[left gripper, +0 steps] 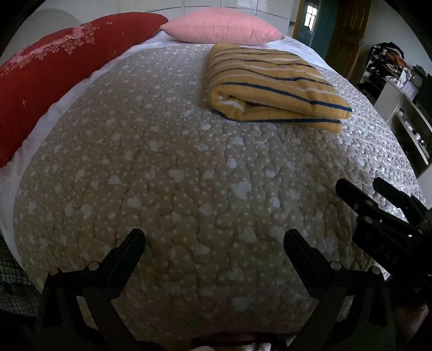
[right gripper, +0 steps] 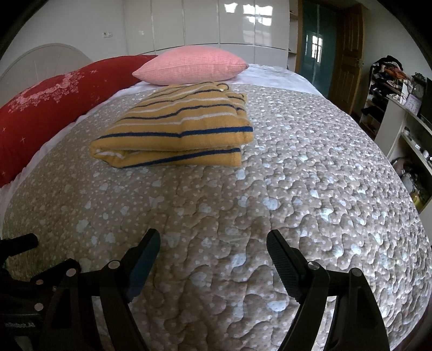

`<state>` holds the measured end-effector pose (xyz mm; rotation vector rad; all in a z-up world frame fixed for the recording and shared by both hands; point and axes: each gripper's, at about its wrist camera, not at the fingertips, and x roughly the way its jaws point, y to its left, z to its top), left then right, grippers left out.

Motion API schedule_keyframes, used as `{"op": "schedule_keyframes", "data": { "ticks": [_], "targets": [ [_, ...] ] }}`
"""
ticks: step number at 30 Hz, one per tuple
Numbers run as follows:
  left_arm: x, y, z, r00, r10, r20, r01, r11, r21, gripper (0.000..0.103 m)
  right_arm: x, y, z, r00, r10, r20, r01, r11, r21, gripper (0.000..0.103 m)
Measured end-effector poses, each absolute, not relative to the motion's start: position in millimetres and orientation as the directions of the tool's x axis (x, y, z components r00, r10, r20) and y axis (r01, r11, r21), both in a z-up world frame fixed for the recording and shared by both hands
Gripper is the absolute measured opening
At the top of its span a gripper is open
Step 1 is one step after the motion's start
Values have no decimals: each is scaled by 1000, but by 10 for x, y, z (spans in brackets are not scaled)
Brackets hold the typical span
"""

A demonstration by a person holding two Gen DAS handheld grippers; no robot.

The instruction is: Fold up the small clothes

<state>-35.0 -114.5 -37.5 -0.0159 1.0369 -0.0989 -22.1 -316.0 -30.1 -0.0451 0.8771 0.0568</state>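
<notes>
A yellow knit garment with blue and white stripes (left gripper: 272,83) (right gripper: 178,127) lies folded into a compact rectangle on the quilted beige bedspread (left gripper: 175,175) (right gripper: 297,189), toward the head of the bed. My left gripper (left gripper: 214,243) hovers open over the bedspread's near part, well short of the garment, with nothing between its fingers. My right gripper (right gripper: 213,244) is also open and empty, above the near part of the bed. In the left wrist view the right gripper (left gripper: 361,189) shows at the right edge, its fingers apart.
A red patterned pillow (left gripper: 48,81) (right gripper: 54,108) and a pink pillow (left gripper: 221,25) (right gripper: 191,64) lie at the head of the bed. White shelves with clutter (left gripper: 405,108) (right gripper: 399,121) stand to the right, and a wooden door (right gripper: 348,54) is beyond.
</notes>
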Motion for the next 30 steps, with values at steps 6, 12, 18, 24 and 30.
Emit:
{"op": "schedule_keyframes", "data": {
  "ticks": [6,12,18,24,30],
  "targets": [
    [-353,-1140,-388,503,-89,-860,71,996,-61,102,-227,-3145,-301,638,32,-770,-68,998,-15,85],
    [-355,-1136,-391,503,-88,-860,70,996,-61,102,-243,-3126,-287,645,38,-763,-73,997,-12,86],
    [-351,-1130,-400,501,-91,-861,68,996,-66,102,-244,-3070,-313,636,49,-770,-95,995,-15,86],
    [-292,-1078,-364,515,-85,-853,63,996,-61,102,-192,-2980,-295,627,58,-777,-125,992,-27,87],
    [-239,-989,-337,533,-62,-844,34,998,-52,102,-81,-2870,-263,614,79,-785,-153,988,-20,87]
  ]
}}
